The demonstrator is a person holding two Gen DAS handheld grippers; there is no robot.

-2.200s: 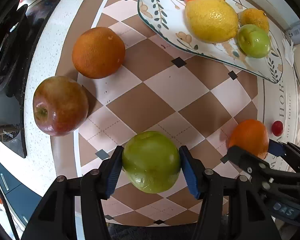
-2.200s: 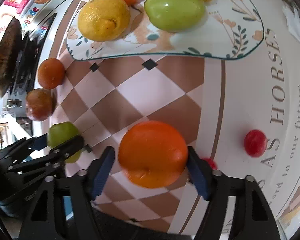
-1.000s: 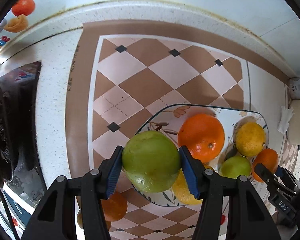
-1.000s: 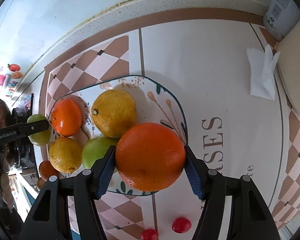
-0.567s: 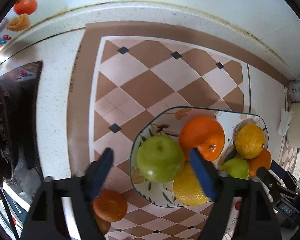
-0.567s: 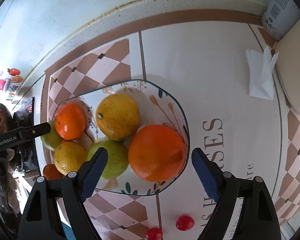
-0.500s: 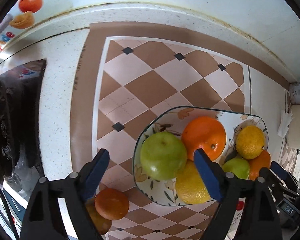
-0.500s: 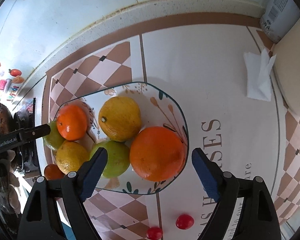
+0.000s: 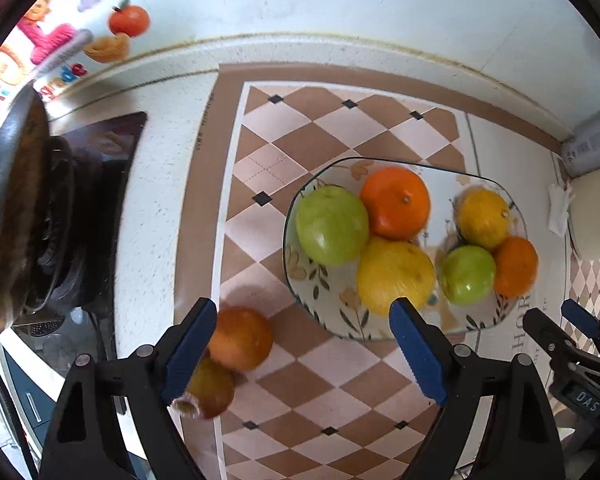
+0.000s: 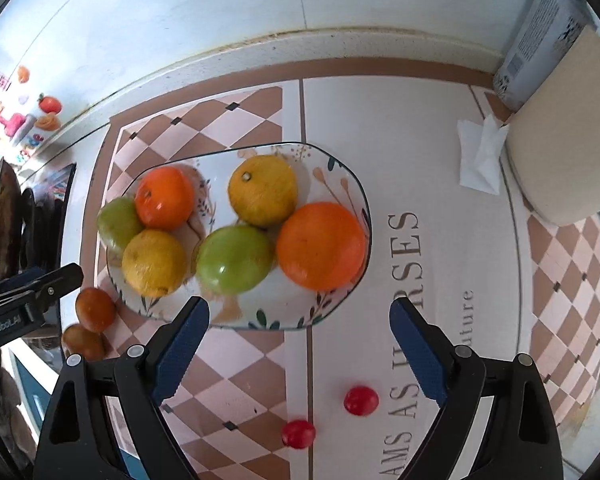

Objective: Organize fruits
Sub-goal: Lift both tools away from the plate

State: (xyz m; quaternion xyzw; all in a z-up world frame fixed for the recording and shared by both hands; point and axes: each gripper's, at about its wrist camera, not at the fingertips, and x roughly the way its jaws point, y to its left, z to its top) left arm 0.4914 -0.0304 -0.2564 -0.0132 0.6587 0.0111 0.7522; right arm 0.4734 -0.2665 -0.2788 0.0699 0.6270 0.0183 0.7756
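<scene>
the plate (image 10: 342,176) looks like glazed ceramic, glossy, with a painted leaf pattern. green apples (image 9: 331,225) are smooth and shiny; the oranges (image 10: 321,245) have dimpled, matt peel. the mat (image 9: 284,128) looks smooth. gripper pads (image 9: 417,349) are ridged blue plastic.

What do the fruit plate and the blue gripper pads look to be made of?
Plate: likely glazed ceramic, glossy white with a printed leaf pattern and a thin dark rim; melamine can't be ruled out. Blue pads: probably matte rubber or soft plastic, with ridged edges, mounted on black plastic fingers.

A dark pan (image 9: 8,200) sits by the stove; a white napkin (image 10: 482,156) lies near the wall.
</scene>
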